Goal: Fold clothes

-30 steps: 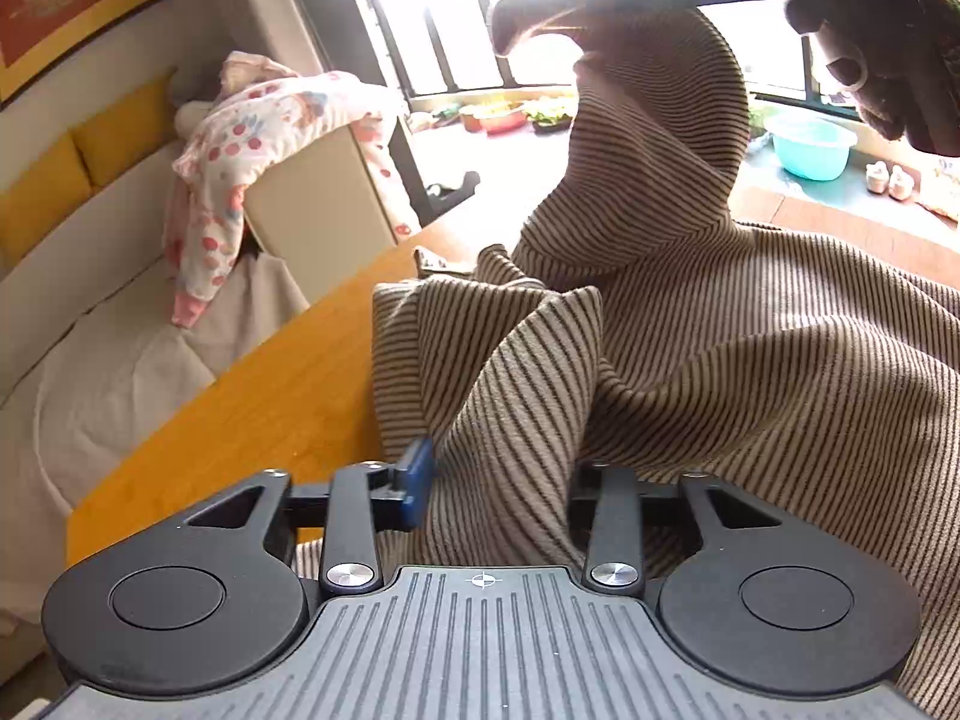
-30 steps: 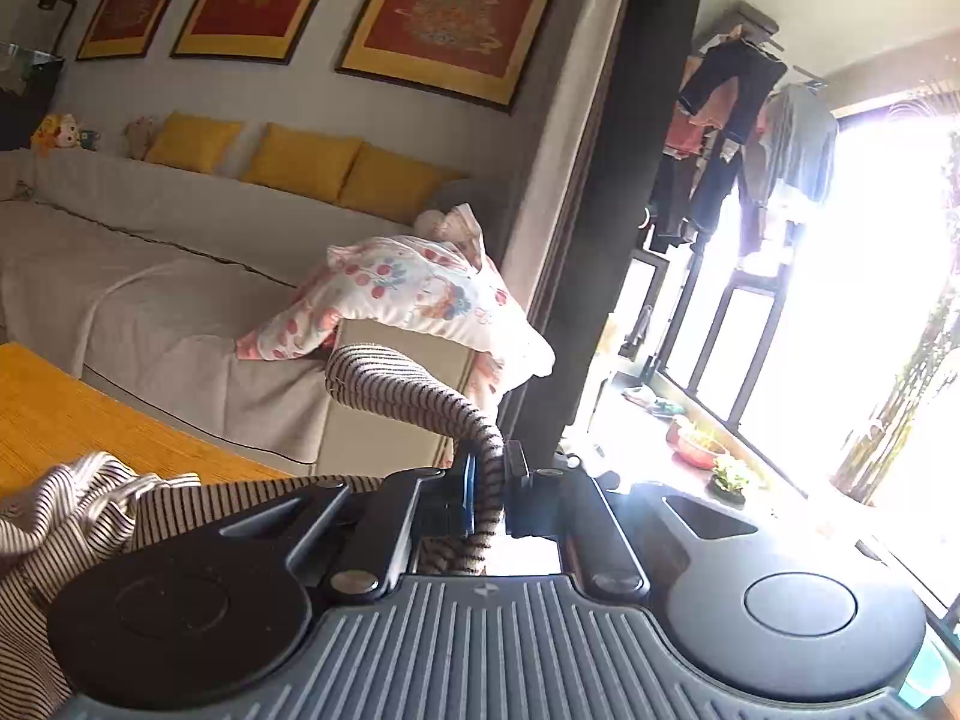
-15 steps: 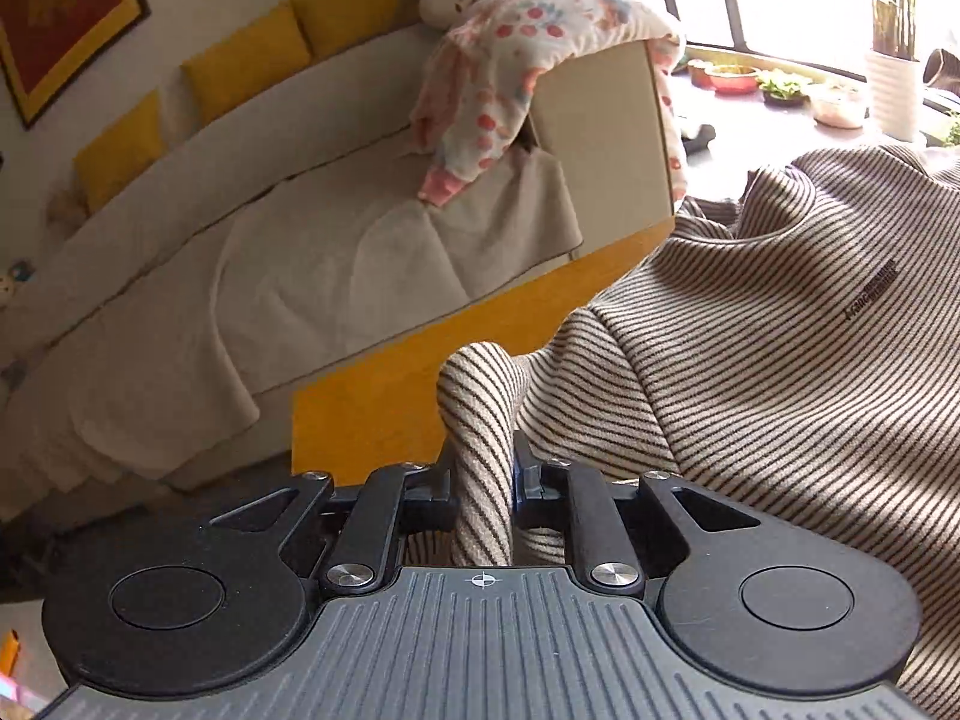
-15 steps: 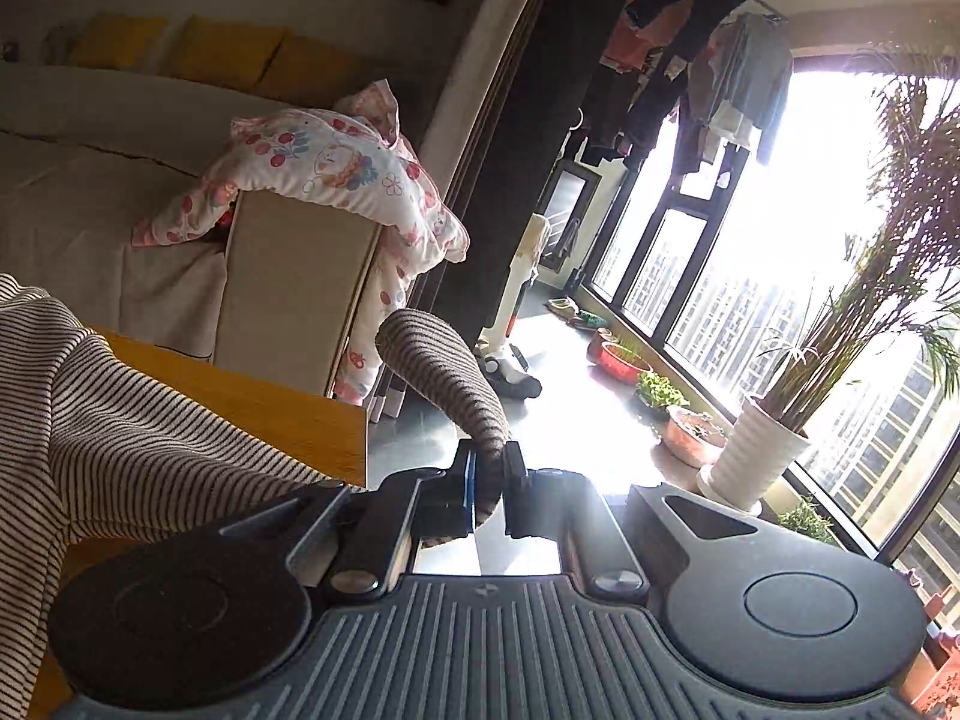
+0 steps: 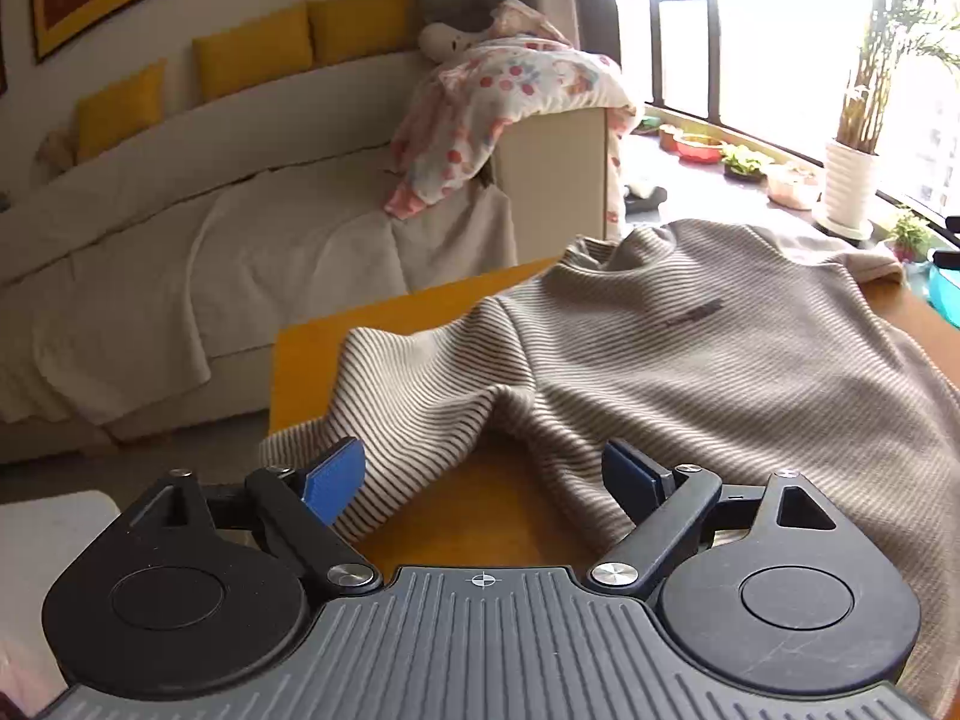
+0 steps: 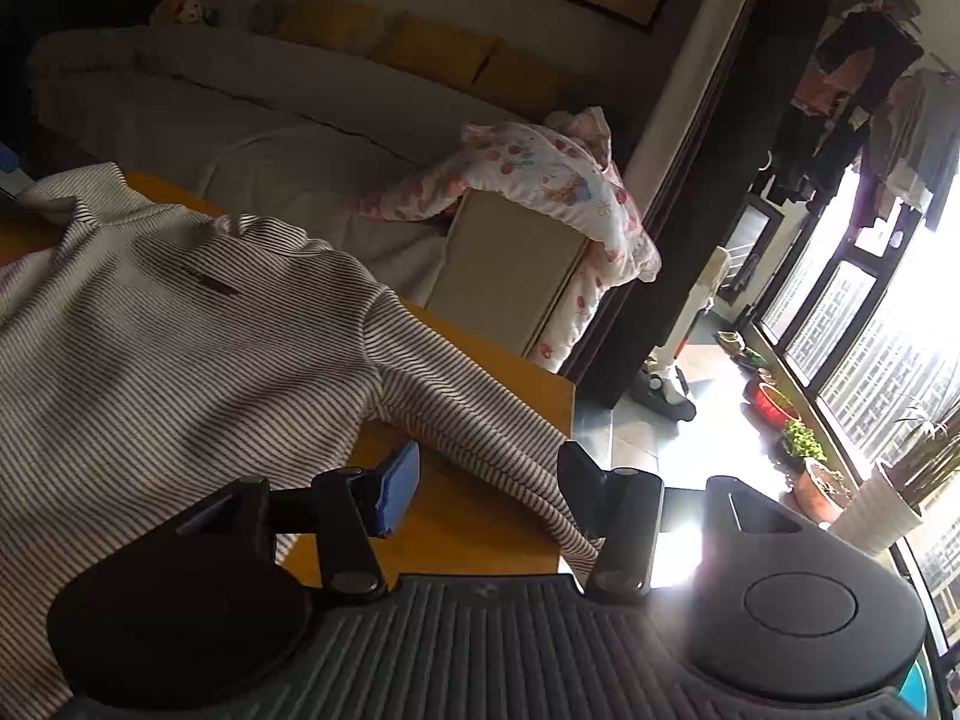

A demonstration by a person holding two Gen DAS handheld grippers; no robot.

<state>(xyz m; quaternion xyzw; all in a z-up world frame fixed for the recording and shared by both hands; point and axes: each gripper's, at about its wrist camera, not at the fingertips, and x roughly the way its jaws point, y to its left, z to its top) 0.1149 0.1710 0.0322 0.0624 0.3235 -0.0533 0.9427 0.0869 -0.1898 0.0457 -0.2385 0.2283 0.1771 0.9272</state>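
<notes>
While spread front-up over the yellow table [image 5: 312,354], striped sweater [image 5: 720,360] with a sleeve trailing toward each near corner. Beyond, far left, beige sofa [image 5: 180,228] under a floral blanket [image 5: 504,96]. Left gripper [image 5: 483,477] just opened wide, sleeve lying loose between pads. Right gripper [image 6: 489,483] just parted too, sleeve between, unpinched.

Strong daylight pours in through the window [image 5: 774,30] at the far right and burns it to plain white in the left wrist view. The right wrist view is far dimmer: the sofa [image 6: 252,120] sits in shadow, and glare blooms off the floor [image 6: 690,450] onto the right hand-held gripper [image 6: 489,480]. Straight lines bow near the edges. Focus seems sharp throughout, though dark corners hide detail.
</notes>
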